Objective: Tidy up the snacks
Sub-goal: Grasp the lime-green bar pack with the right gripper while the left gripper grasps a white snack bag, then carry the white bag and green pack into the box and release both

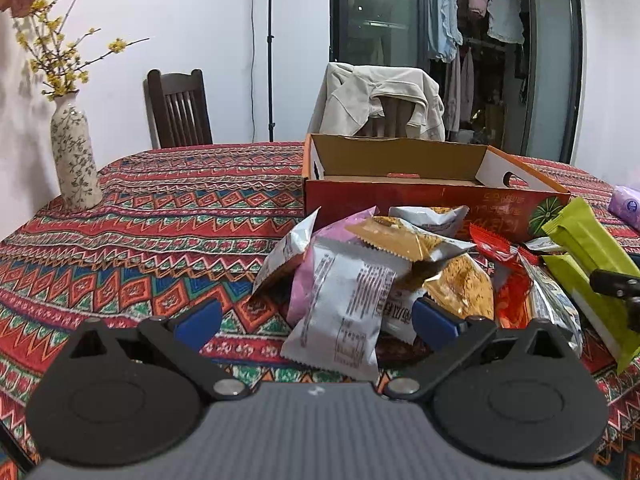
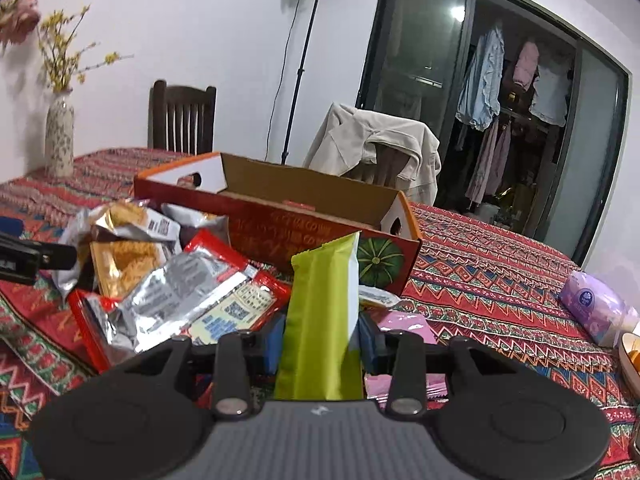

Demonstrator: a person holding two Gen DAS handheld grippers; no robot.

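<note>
A pile of snack packets lies on the patterned tablecloth in front of an open orange-red cardboard box (image 1: pixel 400 196) (image 2: pixel 280 224). My left gripper (image 1: pixel 316 320) is open at the pile's near edge. A white and pink packet (image 1: pixel 340 304) lies between its blue pads without being pinched, and a golden packet (image 1: pixel 460 284) sits just behind the right pad. My right gripper (image 2: pixel 322 340) is shut on a long green packet (image 2: pixel 324 312), which stands upright between the pads. In the left wrist view the same green packet (image 1: pixel 588 248) shows at the right. The box looks empty inside.
A silver and red packet (image 2: pixel 180 296) and a pink packet (image 2: pixel 404 328) lie beside the right gripper. A flowered vase (image 1: pixel 74 152) stands far left. A purple tissue pack (image 2: pixel 596 308) and a bowl rim (image 2: pixel 630 356) are at the right. Two chairs stand behind the table.
</note>
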